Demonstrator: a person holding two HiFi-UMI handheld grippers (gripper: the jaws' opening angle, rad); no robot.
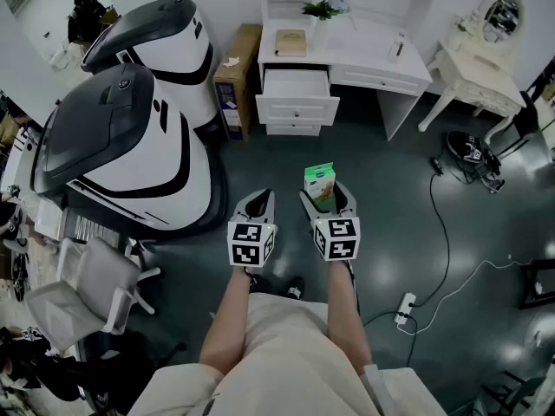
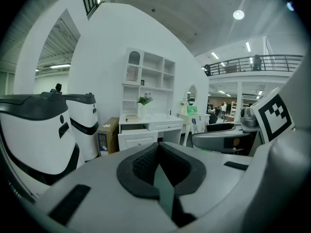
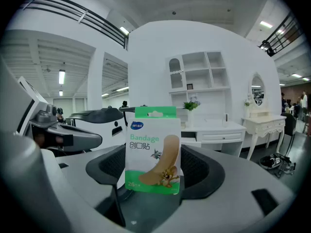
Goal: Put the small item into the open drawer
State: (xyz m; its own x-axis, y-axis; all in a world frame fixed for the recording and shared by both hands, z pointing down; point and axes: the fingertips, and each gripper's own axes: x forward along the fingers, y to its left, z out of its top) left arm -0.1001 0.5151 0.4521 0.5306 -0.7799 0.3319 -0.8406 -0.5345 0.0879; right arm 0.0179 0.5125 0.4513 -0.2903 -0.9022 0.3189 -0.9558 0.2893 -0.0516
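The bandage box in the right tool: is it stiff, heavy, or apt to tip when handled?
The bandage box looks like thin printed cardboard, so it is probably light and easy to crush. It is tall and flat, so it would likely tip over when pushed rather than roll.

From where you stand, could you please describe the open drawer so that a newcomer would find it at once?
Find the white desk against the far wall, beside the cardboard box. The drawer is at its left end, below the tan book; it alone is pulled out.
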